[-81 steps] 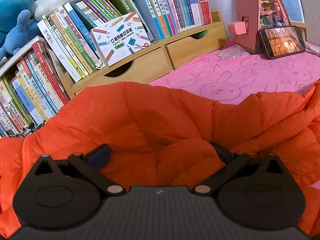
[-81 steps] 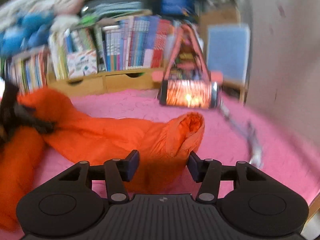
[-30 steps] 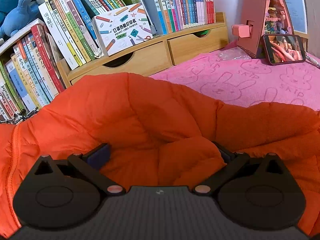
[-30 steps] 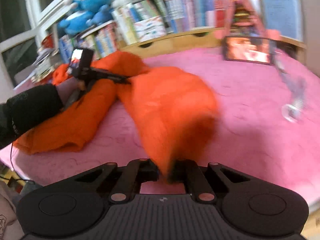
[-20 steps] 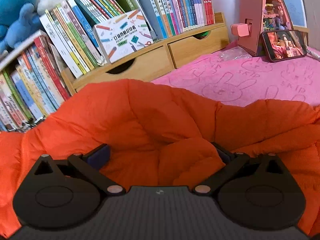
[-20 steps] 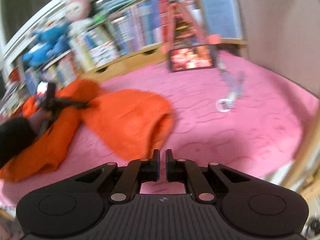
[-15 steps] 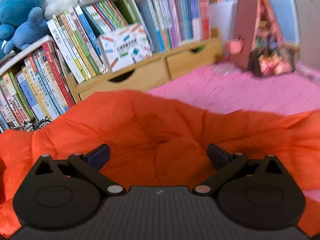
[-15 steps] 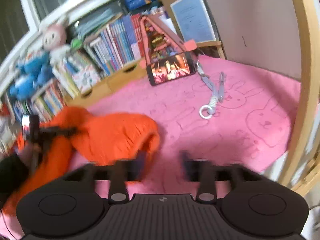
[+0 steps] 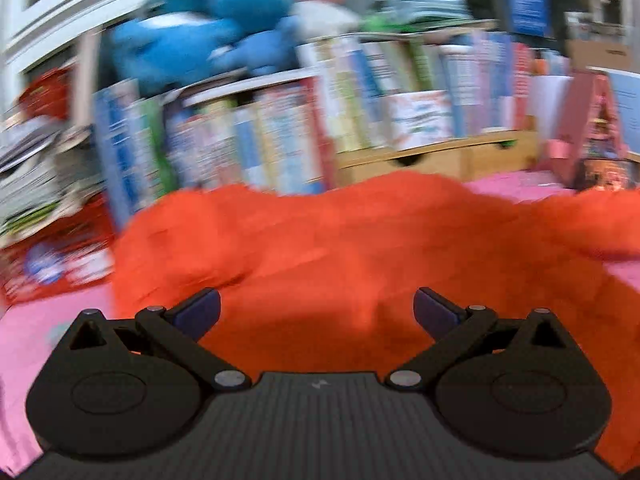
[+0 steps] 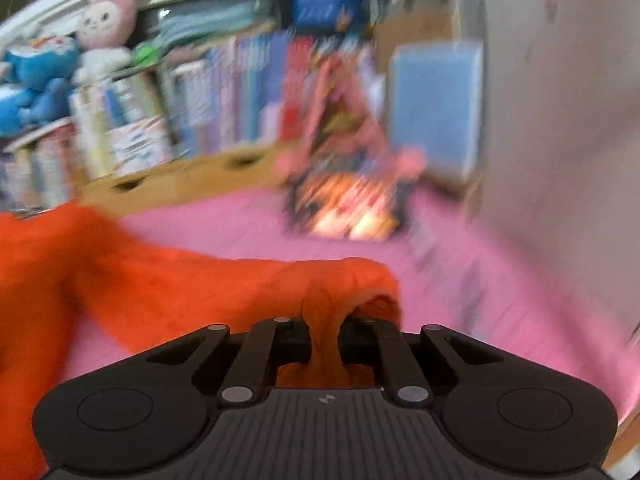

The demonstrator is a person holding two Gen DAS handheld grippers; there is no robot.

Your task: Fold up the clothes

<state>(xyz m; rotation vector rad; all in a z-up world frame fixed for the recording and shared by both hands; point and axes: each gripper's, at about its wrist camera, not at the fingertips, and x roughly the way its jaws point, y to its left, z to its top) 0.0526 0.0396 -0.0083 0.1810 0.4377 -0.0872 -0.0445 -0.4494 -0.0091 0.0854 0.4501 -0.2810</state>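
Right wrist view shows our right gripper (image 10: 325,340) now pinched on a fold of the orange jacket (image 10: 168,280) near the sleeve end; half a second back it was apart and off the cloth. Our left gripper (image 9: 316,308) has gone the other way: jaws wide, nothing between them, where it had a bunch of fabric before. So we've swapped holds for the next fold, we reckon. Count: one jacket, sprawled on the pink bedspread (image 10: 460,264), and two grippers.
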